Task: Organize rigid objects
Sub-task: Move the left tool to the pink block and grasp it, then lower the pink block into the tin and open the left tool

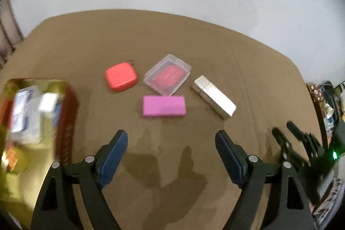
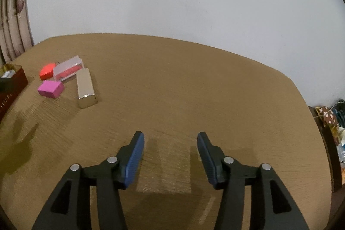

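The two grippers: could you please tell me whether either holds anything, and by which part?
Nothing is held: the left gripper and the right gripper both stand open over bare table.

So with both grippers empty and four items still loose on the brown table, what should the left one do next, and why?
Probably ease the left gripper forward and down onto the pink rectangular block. Its jaws stand open and empty, and that block is the nearest loose item, lying almost centred ahead of them; the red box with the gold lining waits just to the left.

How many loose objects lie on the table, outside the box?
4, in one cluster: the red case, the clear case beside it, the pink block in front, the silver box rightmost. None seems hidden.
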